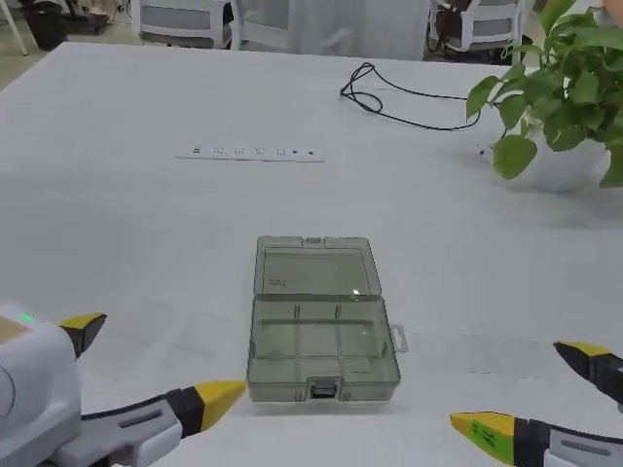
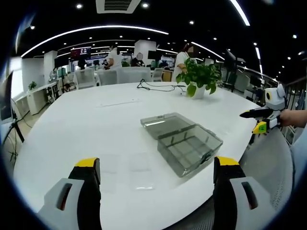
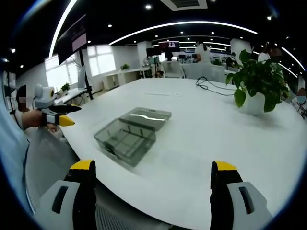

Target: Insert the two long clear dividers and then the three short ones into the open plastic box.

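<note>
The task looks barely started, if at all. The open plastic box (image 1: 282, 381) sits on the white table (image 1: 146, 224) with its lid (image 1: 313, 265) folded flat behind it. Its smoky tray shows a few faint lines inside, but whether these are slots or a seated divider cannot be told. Both tools are released and carry nothing: the left gripper (image 1: 151, 365) hangs to the left of the box and nearer the person, jaws spread wide, and the right gripper (image 1: 533, 389) mirrors it to the right of the box. So by this reading all five dividers remain to be fitted, the two long ones first. The left gripper view adds something the head view barely gives: pale clear pieces (image 2: 139, 165) lie flat on the table just beside the box on its near side, probably the dividers. The head view alone looks down into the tray. Each gripper view catches the other tool beyond the box, held out with jaws parted. A potted plant (image 1: 560, 107) stands well behind the box.
</note>
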